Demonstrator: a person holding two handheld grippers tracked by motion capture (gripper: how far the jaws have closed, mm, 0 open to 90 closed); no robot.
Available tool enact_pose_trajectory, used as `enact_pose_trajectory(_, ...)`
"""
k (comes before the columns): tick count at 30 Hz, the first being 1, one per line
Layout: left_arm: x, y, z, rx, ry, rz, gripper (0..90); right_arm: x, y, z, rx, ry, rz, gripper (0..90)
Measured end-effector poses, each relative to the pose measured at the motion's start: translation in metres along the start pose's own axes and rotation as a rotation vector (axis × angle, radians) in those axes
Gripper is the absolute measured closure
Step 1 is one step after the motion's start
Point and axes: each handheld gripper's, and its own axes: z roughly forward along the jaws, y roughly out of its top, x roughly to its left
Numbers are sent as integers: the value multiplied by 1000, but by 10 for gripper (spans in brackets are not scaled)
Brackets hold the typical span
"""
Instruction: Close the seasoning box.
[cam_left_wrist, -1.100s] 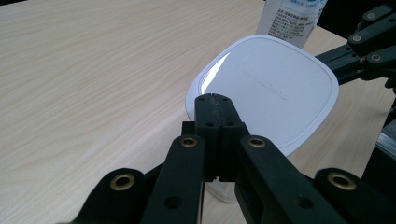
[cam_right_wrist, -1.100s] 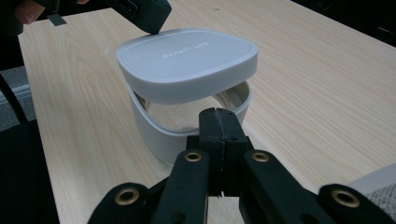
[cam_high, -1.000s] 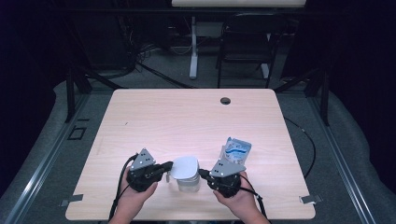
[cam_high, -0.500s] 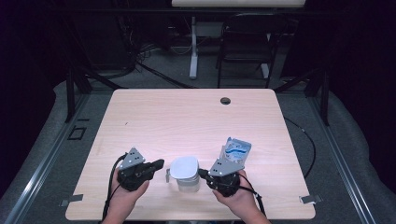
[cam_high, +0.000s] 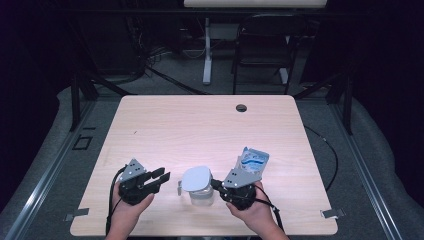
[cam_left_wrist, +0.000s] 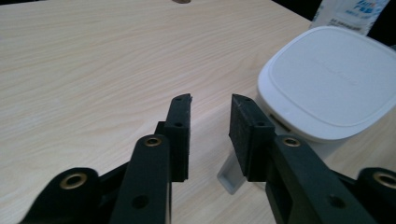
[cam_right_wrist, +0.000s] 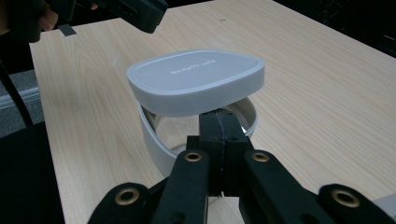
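A clear container (cam_high: 201, 196) with a white band stands near the table's front edge, and its white lid (cam_high: 196, 178) rests tilted on top. My right gripper (cam_high: 214, 184) reaches in from the right. In the right gripper view its jaws (cam_right_wrist: 223, 116) are shut on the container's rim under the lid (cam_right_wrist: 196, 79). My left gripper (cam_high: 162, 175) is a short way left of the container and touches nothing. Its jaws have just been opening and stand open (cam_left_wrist: 210, 100) with bare table between them. The lid (cam_left_wrist: 327, 79) lies to their right.
A blue and white packet (cam_high: 252, 162) stands behind my right gripper. A dark round grommet (cam_high: 241, 107) sits near the far edge of the wooden table (cam_high: 200, 130). Beyond the table are a chair (cam_high: 262, 55) and cables on the floor.
My left gripper has pulled away to the left from the container's side, and its jaws have opened. The right gripper and the container have stayed put.
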Motion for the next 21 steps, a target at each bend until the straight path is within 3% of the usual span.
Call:
enact_pose_trajectory(8,7,-5,-2,-7,38,-21,580,2,6,1,5,12,-2,900)
enact_pose_trajectory(21,8,-8,-3,15,36,-36,588,5,17,2,4,26,-4,900)
